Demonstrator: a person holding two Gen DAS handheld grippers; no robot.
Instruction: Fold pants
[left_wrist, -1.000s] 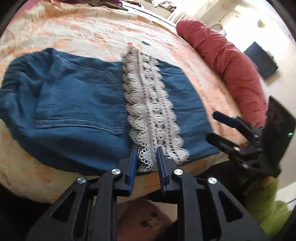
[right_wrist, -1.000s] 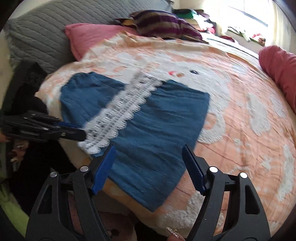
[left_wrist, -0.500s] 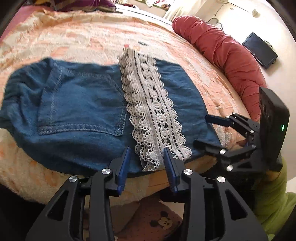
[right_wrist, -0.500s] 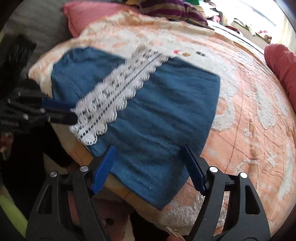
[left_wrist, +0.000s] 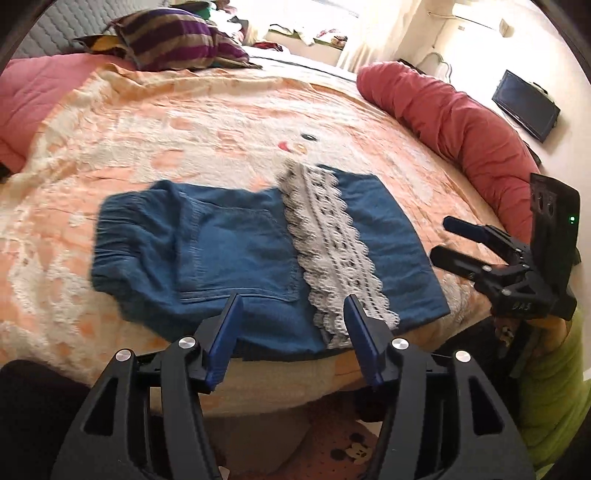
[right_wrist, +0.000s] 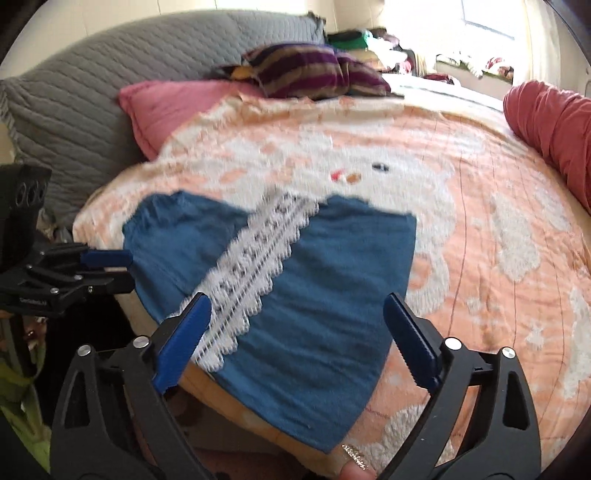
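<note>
Blue denim pants lie folded into a compact rectangle near the front edge of the bed, a white lace band running across their top. The same pants and lace band fill the middle of the right wrist view. My left gripper hangs above the front edge of the pants, its jaws opening, with nothing between them. My right gripper hovers over the right half of the pants, jaws opening wide and empty. Each gripper shows in the other's view: the right gripper and the left gripper.
A peach and white blanket covers the bed. A rolled red quilt lies along the right side. A pink pillow, a grey quilted headboard cushion and a striped pillow sit at the back. A fingertip shows below.
My left gripper let go of the lace end, opened and pulled up and back. My right gripper opened wider and rose a little. The pants stay flat on the bed.
</note>
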